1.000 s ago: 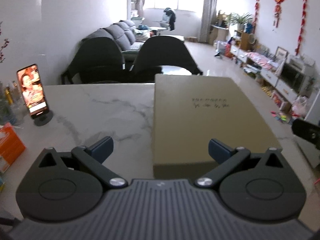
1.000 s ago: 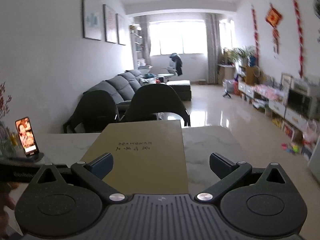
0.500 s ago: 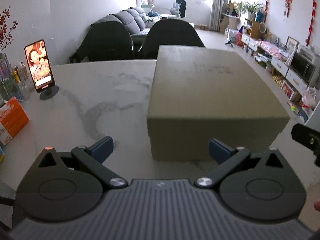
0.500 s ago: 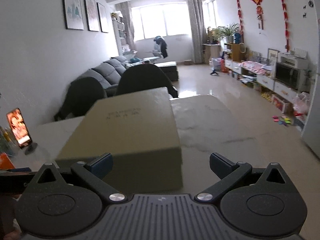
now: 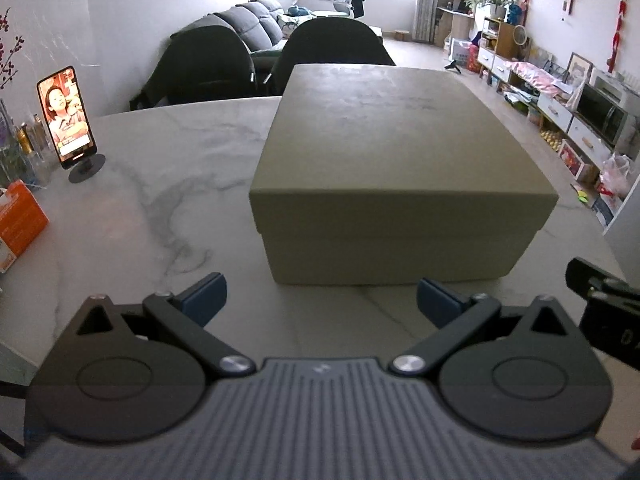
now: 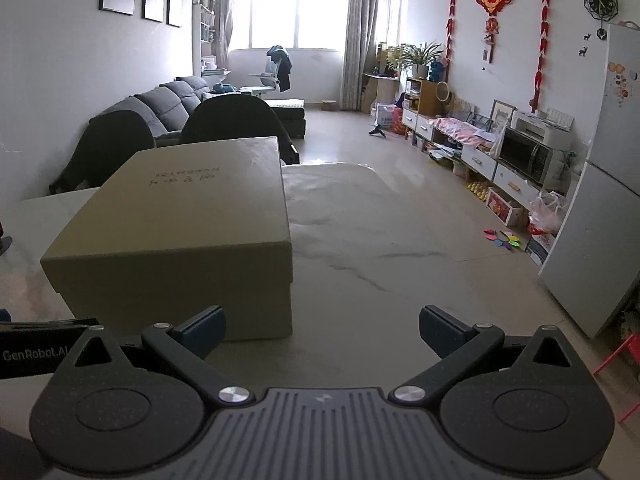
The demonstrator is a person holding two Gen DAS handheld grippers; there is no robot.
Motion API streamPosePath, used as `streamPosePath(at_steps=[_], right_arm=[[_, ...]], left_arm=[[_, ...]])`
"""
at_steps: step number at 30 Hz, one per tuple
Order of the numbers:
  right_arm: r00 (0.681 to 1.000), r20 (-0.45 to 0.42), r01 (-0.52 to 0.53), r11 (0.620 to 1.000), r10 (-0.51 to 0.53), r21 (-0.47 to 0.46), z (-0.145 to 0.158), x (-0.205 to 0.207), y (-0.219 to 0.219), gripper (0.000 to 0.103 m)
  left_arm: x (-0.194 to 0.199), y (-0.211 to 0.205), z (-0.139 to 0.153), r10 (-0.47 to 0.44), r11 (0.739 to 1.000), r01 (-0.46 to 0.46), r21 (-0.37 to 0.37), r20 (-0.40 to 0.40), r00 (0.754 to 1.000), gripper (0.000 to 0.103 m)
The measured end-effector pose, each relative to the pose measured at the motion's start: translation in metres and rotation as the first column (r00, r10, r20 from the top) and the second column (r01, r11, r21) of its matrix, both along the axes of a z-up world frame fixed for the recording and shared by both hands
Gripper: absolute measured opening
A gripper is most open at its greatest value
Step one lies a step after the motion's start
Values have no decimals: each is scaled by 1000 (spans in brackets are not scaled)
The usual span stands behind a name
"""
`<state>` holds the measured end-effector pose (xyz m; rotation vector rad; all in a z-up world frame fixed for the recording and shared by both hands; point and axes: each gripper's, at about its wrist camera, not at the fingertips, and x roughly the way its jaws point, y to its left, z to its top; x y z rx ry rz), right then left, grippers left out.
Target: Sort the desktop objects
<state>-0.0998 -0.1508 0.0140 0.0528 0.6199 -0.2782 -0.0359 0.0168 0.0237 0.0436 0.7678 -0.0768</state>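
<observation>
A closed olive-brown cardboard box (image 5: 396, 160) with its lid on stands on the marble table (image 5: 160, 184). It also shows in the right wrist view (image 6: 180, 216), left of centre. My left gripper (image 5: 320, 300) is open and empty, just short of the box's near side. My right gripper (image 6: 322, 328) is open and empty, near the box's right front corner. The right gripper's body shows at the right edge of the left wrist view (image 5: 600, 300).
A phone on a stand (image 5: 68, 116) with a lit screen and an orange box (image 5: 18, 224) stand at the table's left. Two dark chairs (image 5: 332, 44) sit beyond the far edge. The table's right part (image 6: 360, 240) is bare marble.
Both grippers have pulled back and risen, so the box's near side now shows. The box has not moved. Both stay open.
</observation>
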Motion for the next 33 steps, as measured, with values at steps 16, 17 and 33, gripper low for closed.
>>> streamPosePath(at_steps=[16,17,33], right_arm=[[1000,-4,-11,1000,11,2,-1,4,-12,103],[1000,-4,-11,1000,11,2,0,4,-12,103],[1000,-8,-14,1000,14,-1,-1,5,-10,103]], left_arm=[[4,-4,-4,-7,1000,7,11,-12,1000,103],[4,-4,-4,-8,1000,8,13,-13,1000,103],[9,-3,-8,-26,1000,26,15,-18,1000,103]])
